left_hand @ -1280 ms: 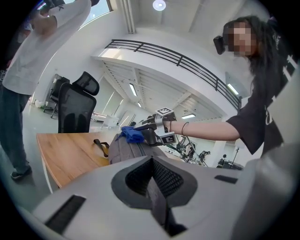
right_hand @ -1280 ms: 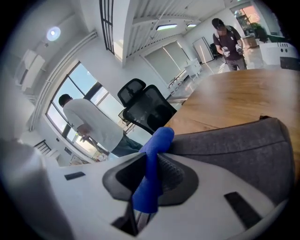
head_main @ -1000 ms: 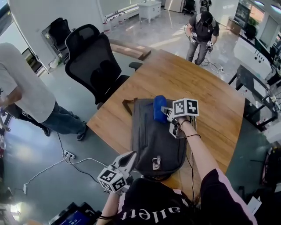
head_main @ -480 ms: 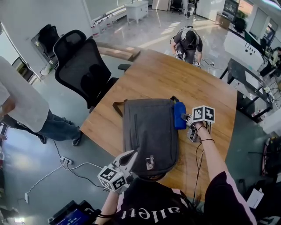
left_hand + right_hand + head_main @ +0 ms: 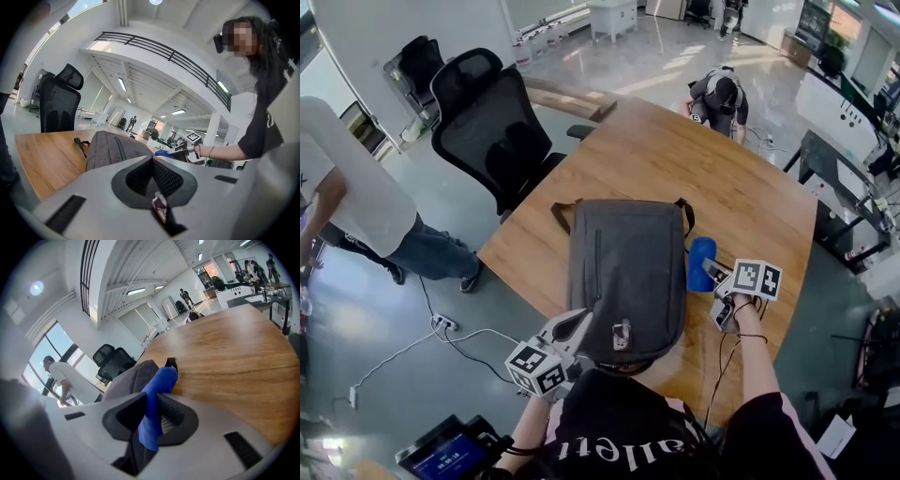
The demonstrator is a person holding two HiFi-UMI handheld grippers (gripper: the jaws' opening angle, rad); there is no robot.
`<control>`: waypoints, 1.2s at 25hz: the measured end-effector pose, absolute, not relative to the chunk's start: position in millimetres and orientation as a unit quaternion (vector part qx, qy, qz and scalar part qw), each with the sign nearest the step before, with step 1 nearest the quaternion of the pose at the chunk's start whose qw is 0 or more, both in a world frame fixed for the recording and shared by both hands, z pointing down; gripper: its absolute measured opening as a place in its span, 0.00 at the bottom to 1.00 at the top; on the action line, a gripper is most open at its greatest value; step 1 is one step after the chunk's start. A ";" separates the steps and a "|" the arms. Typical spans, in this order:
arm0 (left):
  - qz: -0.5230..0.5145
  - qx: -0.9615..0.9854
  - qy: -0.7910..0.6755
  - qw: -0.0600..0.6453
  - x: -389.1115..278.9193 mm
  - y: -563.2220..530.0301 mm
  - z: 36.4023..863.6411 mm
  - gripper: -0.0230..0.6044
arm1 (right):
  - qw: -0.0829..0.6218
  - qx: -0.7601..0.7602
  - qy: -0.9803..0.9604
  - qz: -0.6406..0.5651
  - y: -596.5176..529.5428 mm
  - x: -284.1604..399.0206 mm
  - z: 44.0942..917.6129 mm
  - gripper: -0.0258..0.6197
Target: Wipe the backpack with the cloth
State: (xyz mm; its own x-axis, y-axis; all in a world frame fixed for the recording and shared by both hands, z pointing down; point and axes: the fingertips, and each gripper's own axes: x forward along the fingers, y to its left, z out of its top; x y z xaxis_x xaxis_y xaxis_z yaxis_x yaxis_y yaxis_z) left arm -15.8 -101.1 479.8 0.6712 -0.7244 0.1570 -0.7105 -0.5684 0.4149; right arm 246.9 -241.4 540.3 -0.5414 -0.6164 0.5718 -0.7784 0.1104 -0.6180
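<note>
Head view: backpack (image 5: 628,277) lies flat mid-desk (image 5: 675,159), straps toward the far edge. The blue cloth (image 5: 701,264) is now off the bag, on bare wood just beside its right flank. A sec ago it sat on the bag's upper right, half a sec ago on the right edge, so the stroke has run off the side. Prob. one pass across the top is done, and the cloth must go back onto the fabric for more wiping. The right claw (image 5: 712,274) is clenched on the cloth, w/ the forearm stretched fwd from lower right and the marker cube facing up. The left claw (image 5: 578,323) is tucked close to the body, elbow bent, tip at the bag's near-left corner; can't tell if it grips the bag. Left gripper view: jaws pressed together, w/ a small pale scrap (image 5: 159,206) pinched at the seam, can't tell what. The bag rises just beyond them, w/ the cloth past its far side. Right gripper view: jaws clamped on a fold of cloth (image 5: 154,404), which hangs below and pokes fwd to the bag's side, w/ open desk to the right.
</note>
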 end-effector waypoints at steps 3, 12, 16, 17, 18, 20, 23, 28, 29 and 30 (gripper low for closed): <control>-0.020 0.882 -0.414 0.225 -22.5 -104.1 479.9 0.04 | 0.062 0.463 -0.752 0.466 -220.7 229.0 528.7 0.16; -0.030 0.871 -0.437 0.221 -53.8 -108.2 488.7 0.04 | 0.057 0.420 -0.797 0.430 -167.4 140.0 500.6 0.16; -0.026 0.855 -0.462 0.235 -49.4 -84.3 495.5 0.04 | 0.071 0.373 -0.820 0.429 -146.2 112.5 504.7 0.16; -0.025 0.852 -0.466 0.237 -42.0 -70.7 495.3 0.04 | 0.078 0.366 -0.822 0.428 -133.5 114.5 505.8 0.16; -0.023 0.850 -0.471 0.237 -34.5 -55.1 494.6 0.04 | 0.082 0.359 -0.825 0.428 -118.8 116.4 506.7 0.16; -0.019 0.845 -0.478 0.237 -24.3 -25.9 493.4 0.04 | 0.084 0.339 -0.834 0.428 -89.9 114.3 507.3 0.16; -0.021 0.845 -0.480 0.235 -22.8 -15.2 492.1 0.04 | 0.091 0.333 -0.836 0.427 -73.7 105.7 510.9 0.16; -0.026 0.859 -0.458 0.228 -37.7 -31.3 485.9 0.04 | 0.087 0.333 -0.831 0.437 -74.2 75.2 518.3 0.16; -0.026 0.862 -0.453 0.225 -38.0 -23.0 483.1 0.04 | 0.086 0.338 -0.830 0.435 -64.3 74.2 517.7 0.16; -0.027 0.865 -0.448 0.223 -37.9 -12.3 480.0 0.04 | 0.084 0.344 -0.830 0.431 -52.9 74.1 516.3 0.16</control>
